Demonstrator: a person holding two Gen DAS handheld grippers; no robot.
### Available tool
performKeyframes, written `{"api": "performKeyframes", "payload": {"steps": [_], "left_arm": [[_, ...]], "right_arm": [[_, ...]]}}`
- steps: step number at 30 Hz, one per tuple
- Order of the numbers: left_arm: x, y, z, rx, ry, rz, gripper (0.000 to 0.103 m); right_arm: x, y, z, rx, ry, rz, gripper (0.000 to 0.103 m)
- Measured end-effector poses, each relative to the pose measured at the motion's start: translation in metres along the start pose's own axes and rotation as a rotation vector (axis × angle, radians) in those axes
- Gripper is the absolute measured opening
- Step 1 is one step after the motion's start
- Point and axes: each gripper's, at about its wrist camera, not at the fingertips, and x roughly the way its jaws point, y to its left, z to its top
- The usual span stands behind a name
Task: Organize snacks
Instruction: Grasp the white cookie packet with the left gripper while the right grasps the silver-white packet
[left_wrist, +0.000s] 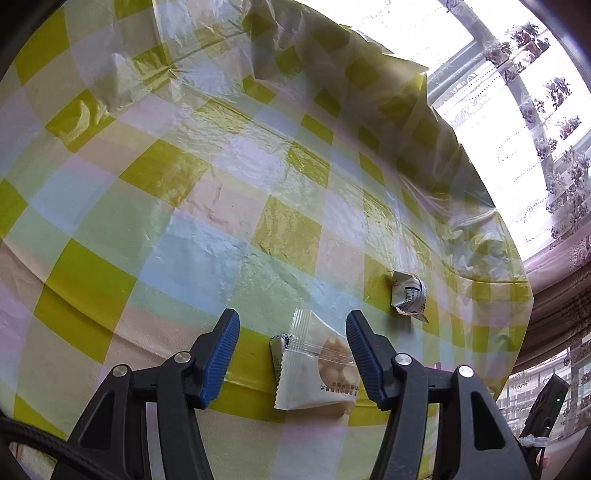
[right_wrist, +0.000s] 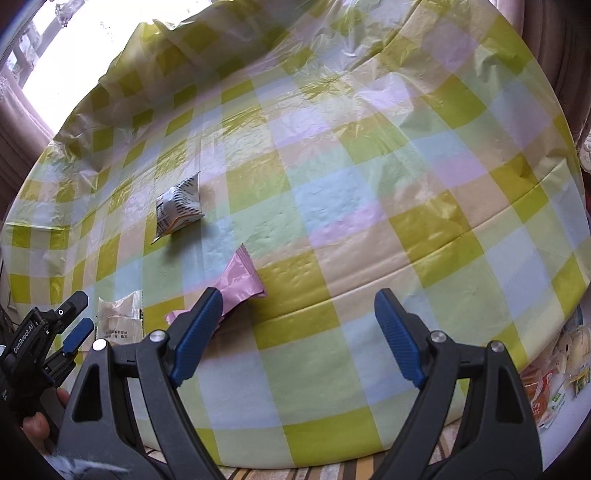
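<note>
— Left wrist view first: where did the biscuit packet (left_wrist: 317, 373) lie?

— Between the blue pads of the left gripper (left_wrist: 291, 356), flat on the checked tablecloth (left_wrist: 177, 221). The far pad sat right at the packet's edge; whether it touched I could not tell. The near pad stood clear of it, with cloth showing between. So the jaws were partly spread, and nothing was pinched or lifted. A small folded wrapper (left_wrist: 277, 354) peeked out from under the packet's left side.

— Anything else near it?

— A crumpled white sachet (left_wrist: 408, 295) lay beyond and to the right, apart from the gripper, near the cloth's rumpled edge.

— And the other tool?

— In the right wrist view, the right gripper (right_wrist: 299, 332) stood wide open and empty, only tablecloth between its pads. A pink packet (right_wrist: 240, 284) lay just beside its left finger (right_wrist: 195, 332), partly hidden behind it, outside the jaws. Contact I could not make out.

— The rest of the snacks?

— The same sachet (right_wrist: 179, 206) lay farther out on the cloth. The biscuit packet (right_wrist: 120, 317) showed at the left, by the other gripper's tips. Off the table's right edge sat a heap of wrapped snacks (right_wrist: 554, 376); what held them, I could not tell.
</note>
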Motion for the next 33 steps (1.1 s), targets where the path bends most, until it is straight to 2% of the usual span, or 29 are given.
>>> {"api": "performKeyframes", "payload": {"steps": [6, 9, 12, 14, 15, 16, 21, 23, 24, 28, 31, 33], "left_arm": [[0.006, -0.011, -0.010, 0.076, 0.049, 0.016, 0.062], [0.009, -0.022, -0.016, 0.141, 0.068, 0.038, 0.077], [0.014, -0.034, -0.022, 0.207, 0.101, 0.033, 0.077], [0.017, -0.043, -0.027, 0.265, 0.109, 0.066, 0.076], [0.018, -0.047, -0.030, 0.293, 0.112, 0.077, 0.069], [0.020, -0.049, -0.032, 0.315, 0.113, 0.092, 0.057], [0.020, -0.051, -0.034, 0.332, 0.110, 0.073, 0.047], [0.016, -0.048, -0.030, 0.313, 0.087, 0.060, 0.027], [0.015, -0.047, -0.028, 0.308, 0.077, 0.070, 0.012], [0.015, -0.040, -0.025, 0.282, 0.087, 0.038, 0.011], [0.016, -0.029, -0.021, 0.212, 0.109, -0.041, 0.004], [0.016, -0.023, -0.018, 0.174, 0.115, -0.067, 0.004]], "right_arm": [[-0.001, 0.032, 0.005, -0.142, -0.048, -0.019, 0.086], [0.003, 0.039, 0.004, -0.169, -0.041, -0.021, 0.086], [0.004, 0.046, 0.010, -0.198, -0.077, -0.041, 0.086], [0.008, 0.054, 0.014, -0.224, -0.084, -0.050, 0.086], [0.011, 0.057, 0.016, -0.232, -0.075, -0.045, 0.086], [0.015, 0.061, 0.017, -0.238, -0.070, -0.041, 0.086], [0.024, 0.077, 0.021, -0.283, -0.064, -0.028, 0.086], [0.025, 0.083, 0.026, -0.295, -0.079, -0.016, 0.086], [0.025, 0.087, 0.028, -0.302, -0.091, -0.010, 0.086], [0.034, 0.101, 0.041, -0.327, -0.102, -0.005, 0.086], [0.045, 0.110, 0.048, -0.341, -0.100, -0.014, 0.086], [0.053, 0.116, 0.052, -0.361, -0.099, -0.031, 0.086]]}}
